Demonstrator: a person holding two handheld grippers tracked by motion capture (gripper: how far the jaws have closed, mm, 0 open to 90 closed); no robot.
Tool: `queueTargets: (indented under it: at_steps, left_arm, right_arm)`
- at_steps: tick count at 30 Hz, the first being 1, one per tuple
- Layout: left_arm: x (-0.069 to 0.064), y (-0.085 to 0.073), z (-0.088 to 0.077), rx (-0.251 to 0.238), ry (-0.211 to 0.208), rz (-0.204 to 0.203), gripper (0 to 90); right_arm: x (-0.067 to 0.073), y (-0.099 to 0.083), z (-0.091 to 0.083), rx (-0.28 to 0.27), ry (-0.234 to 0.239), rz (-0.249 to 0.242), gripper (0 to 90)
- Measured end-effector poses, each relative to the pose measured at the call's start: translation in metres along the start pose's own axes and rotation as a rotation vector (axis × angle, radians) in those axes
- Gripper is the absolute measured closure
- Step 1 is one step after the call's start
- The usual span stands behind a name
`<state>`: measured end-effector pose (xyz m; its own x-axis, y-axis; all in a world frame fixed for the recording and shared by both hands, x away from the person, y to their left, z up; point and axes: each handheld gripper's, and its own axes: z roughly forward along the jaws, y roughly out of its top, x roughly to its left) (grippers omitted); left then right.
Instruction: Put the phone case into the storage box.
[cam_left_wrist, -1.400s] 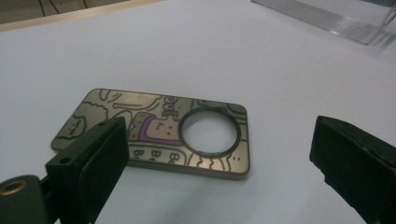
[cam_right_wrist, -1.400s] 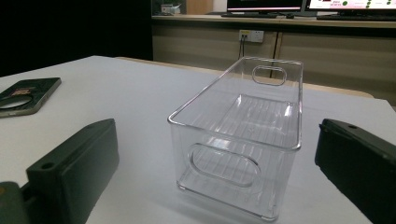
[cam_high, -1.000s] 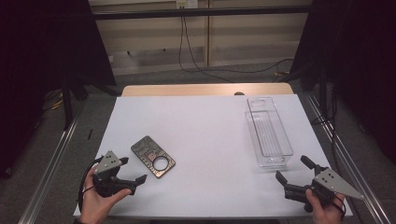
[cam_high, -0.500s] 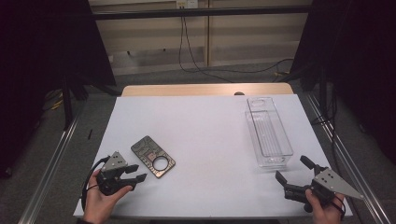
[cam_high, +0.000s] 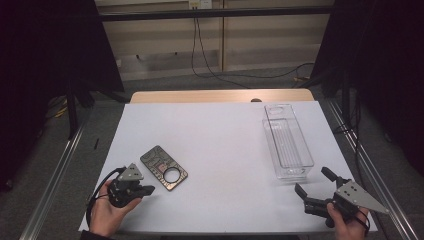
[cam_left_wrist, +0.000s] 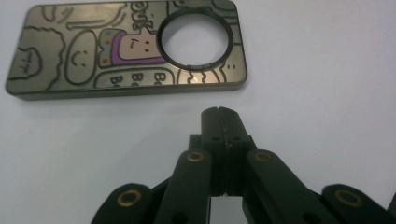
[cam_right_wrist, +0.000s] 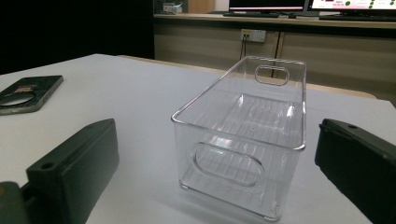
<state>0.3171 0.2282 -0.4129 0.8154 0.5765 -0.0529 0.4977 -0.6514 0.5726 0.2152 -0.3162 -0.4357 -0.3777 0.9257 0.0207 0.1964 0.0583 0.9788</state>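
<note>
A flat dark phone case (cam_high: 163, 168) with cartoon drawings and a round hole lies on the white table (cam_high: 215, 145) at the front left. My left gripper (cam_high: 148, 189) is just short of the case's near edge, resting low over the table. In the left gripper view its jaws (cam_left_wrist: 219, 113) are shut together with nothing between them, and the case (cam_left_wrist: 84, 60) lies just beyond the tips. My right gripper (cam_high: 312, 181) stands open at the front right, pointing at the near end of an empty clear plastic bin (cam_high: 287, 142). In the right gripper view the gripper (cam_right_wrist: 217, 156) frames the bin (cam_right_wrist: 252, 116).
The phone case (cam_right_wrist: 28, 93) appears far left in the right gripper view. A wooden strip (cam_high: 220, 96) runs along the table's far edge, with metal rails at both sides. Cables lie on the floor beyond.
My left gripper has shifted a little to the right, closer to the phone case. The right gripper, the case and the bin have not moved.
</note>
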Motion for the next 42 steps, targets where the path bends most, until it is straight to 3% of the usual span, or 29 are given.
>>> queueTargets:
  at_steps: [2,10,19,27,30,42]
  left_arm:
    - [0.000,0.002,0.006,0.033,-0.018,0.007,90.0]
    - [0.005,0.006,0.016,0.077,-0.046,0.001,90.0]
    - [0.004,0.015,0.029,0.088,-0.059,0.006,90.0]
    - [0.004,0.018,0.032,0.090,-0.068,0.004,90.0]
    - [0.005,0.020,0.033,0.090,-0.066,0.020,90.0]
    - [0.003,0.023,0.037,0.075,-0.067,0.006,90.0]
  right_arm:
    - [0.000,0.000,0.000,0.001,-0.001,0.000,0.0]
    - [0.000,0.000,0.000,0.003,0.005,-0.003,0.0]
    - [0.000,0.000,0.000,0.004,0.007,-0.003,0.0]
    - [0.001,0.000,0.000,0.005,0.008,-0.003,0.0]
    - [0.001,0.000,0.001,0.004,0.008,-0.002,0.0]
    - [0.001,0.000,0.001,0.005,0.008,-0.003,0.0]
